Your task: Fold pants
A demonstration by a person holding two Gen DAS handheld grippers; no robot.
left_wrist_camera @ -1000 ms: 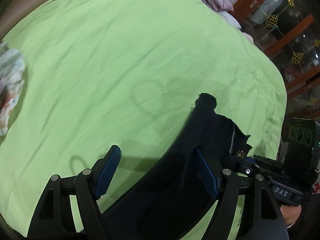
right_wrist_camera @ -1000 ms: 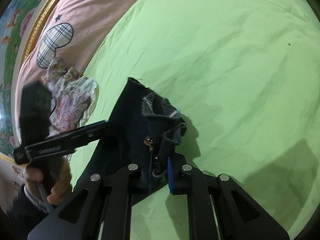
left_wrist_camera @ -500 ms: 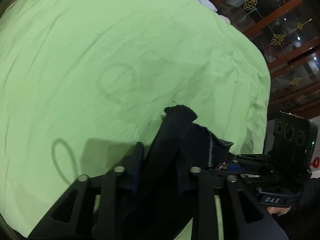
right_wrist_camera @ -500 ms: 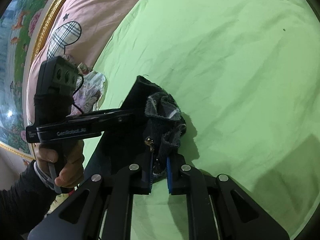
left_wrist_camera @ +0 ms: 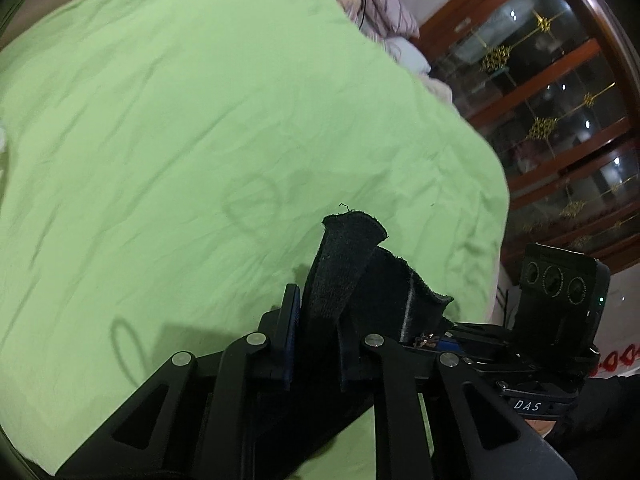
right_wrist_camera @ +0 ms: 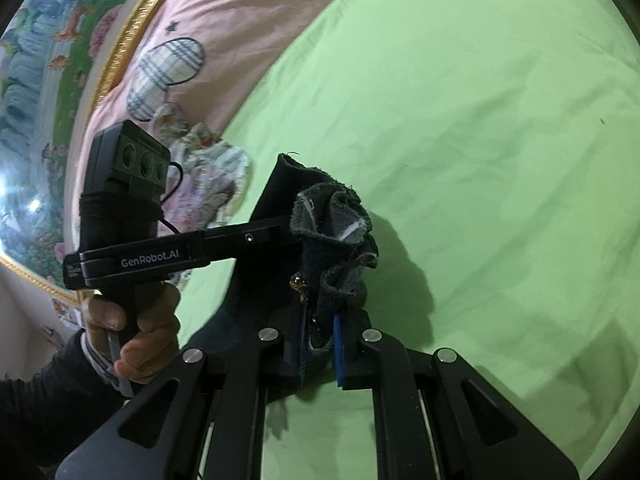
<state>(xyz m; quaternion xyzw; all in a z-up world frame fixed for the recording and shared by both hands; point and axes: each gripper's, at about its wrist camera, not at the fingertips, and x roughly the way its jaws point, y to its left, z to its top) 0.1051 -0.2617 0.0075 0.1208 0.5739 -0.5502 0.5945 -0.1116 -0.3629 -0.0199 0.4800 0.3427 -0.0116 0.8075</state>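
Dark blue pants (left_wrist_camera: 348,264) stand bunched up off a green bedsheet (left_wrist_camera: 200,120). My left gripper (left_wrist_camera: 316,344) is closing its jaws, and a thick band of the pants' edge sits between the blue pads, which press on it. In the right wrist view my right gripper (right_wrist_camera: 320,344) is shut on a crumpled, frayed fold of the pants (right_wrist_camera: 332,220) beside a small brass fastener. The left gripper (right_wrist_camera: 286,234) comes in from the left, held by a person's hand (right_wrist_camera: 136,336), and pinches the same edge close by. The rest of the pants hangs hidden below the grippers.
A floral cloth (right_wrist_camera: 208,184) lies at the sheet's (right_wrist_camera: 480,120) left edge against a pink quilt (right_wrist_camera: 240,20). Pillows (left_wrist_camera: 380,20) sit at the far end of the bed. A wooden glass-door cabinet (left_wrist_camera: 560,100) stands beyond the bed's right side.
The left jaws went from wide open around the pants to closed on their edge. Both grippers rose a little, and the pinched edge now stands up off the sheet.
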